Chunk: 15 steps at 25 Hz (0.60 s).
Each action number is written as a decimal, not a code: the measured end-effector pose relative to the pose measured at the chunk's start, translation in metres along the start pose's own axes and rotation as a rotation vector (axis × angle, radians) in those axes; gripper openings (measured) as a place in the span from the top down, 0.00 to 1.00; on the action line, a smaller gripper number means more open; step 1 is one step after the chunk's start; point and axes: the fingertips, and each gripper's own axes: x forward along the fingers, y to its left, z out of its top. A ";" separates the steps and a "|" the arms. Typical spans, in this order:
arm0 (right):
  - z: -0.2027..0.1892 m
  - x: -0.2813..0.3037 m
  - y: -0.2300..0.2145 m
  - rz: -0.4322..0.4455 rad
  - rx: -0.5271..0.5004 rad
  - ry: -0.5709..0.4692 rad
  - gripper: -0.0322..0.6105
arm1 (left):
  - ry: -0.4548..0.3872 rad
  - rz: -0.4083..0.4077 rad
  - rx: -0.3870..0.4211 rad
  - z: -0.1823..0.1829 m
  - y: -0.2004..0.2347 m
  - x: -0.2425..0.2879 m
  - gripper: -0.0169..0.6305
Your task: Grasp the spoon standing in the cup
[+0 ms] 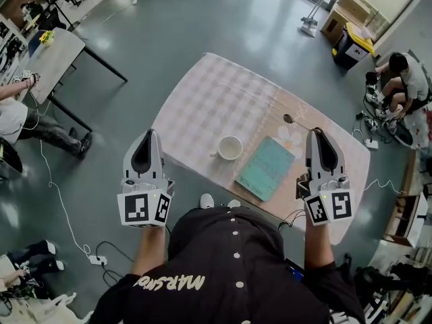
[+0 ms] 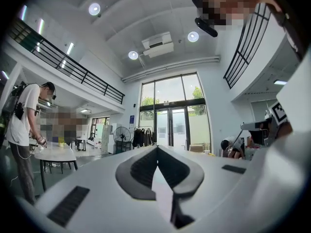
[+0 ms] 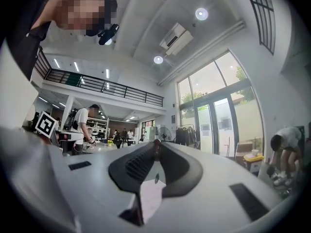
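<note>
- White left gripper, near the left front edge of the worktop. Its jaws are closed together and nothing is between them.
- One white cup stands near the front edge of the worktop. It looks empty, and no spoon stands in it.
- One teal book lies flat just to the right of the cup, not touching it.
- One spoon, thin and of metal. It is not in the cup. It sticks out from the tips of the right gripper, above the worktop beyond the book, with its bowl away from the jaws.
  - I judge it light, stiff and smooth, so it can slip or swing in a pinch.
  - A hold across the flat of the handle, nearer the middle, seems safest.
- One right gripper. Its jaws are almost closed and pinch the end of the spoon's handle. In the right gripper view only a small dark piece shows between the tips.
</note>
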 end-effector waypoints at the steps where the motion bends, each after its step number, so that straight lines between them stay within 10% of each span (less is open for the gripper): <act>1: 0.000 -0.001 -0.003 -0.009 0.001 -0.002 0.88 | -0.001 0.003 0.002 0.000 0.002 0.000 0.96; 15: -0.005 0.004 -0.002 -0.018 -0.010 0.004 0.88 | 0.002 0.010 0.011 0.001 0.007 0.000 0.96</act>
